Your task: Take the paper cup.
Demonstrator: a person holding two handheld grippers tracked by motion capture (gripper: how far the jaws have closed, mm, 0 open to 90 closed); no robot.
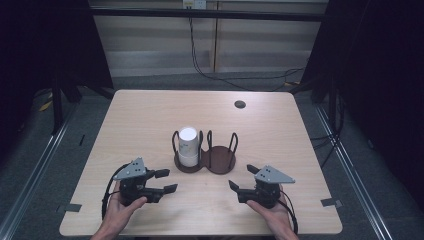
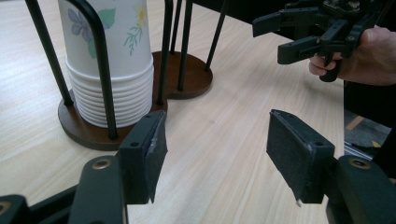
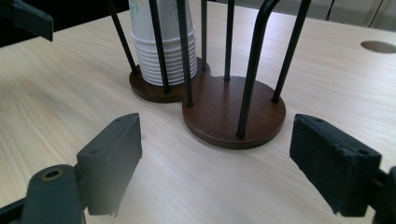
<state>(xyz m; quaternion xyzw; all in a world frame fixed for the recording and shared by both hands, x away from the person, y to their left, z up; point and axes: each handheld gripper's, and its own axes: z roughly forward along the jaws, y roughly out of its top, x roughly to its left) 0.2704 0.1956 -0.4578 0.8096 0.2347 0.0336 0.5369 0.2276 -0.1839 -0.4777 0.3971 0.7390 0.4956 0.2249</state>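
Pale woodgrain table (image 1: 150,120) bears round dark-wood rack (image 1: 220,161), ribbed paper cups (image 1: 188,146).

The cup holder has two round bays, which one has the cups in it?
The bay on the left gripper's side: it holds the stack of paper cups. The bay nearer the right gripper shows bare brown base.

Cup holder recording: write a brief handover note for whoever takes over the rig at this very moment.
Left gripper: open, holding nothing, near the table's front edge.
Right gripper: open, holding nothing, opposite it.
Stack of paper cups: upright in the left bay of the wooden cup holder; right bay has no cups.
Done: nothing visibly handled.
Left: probably approach the holder and grasp a cup.
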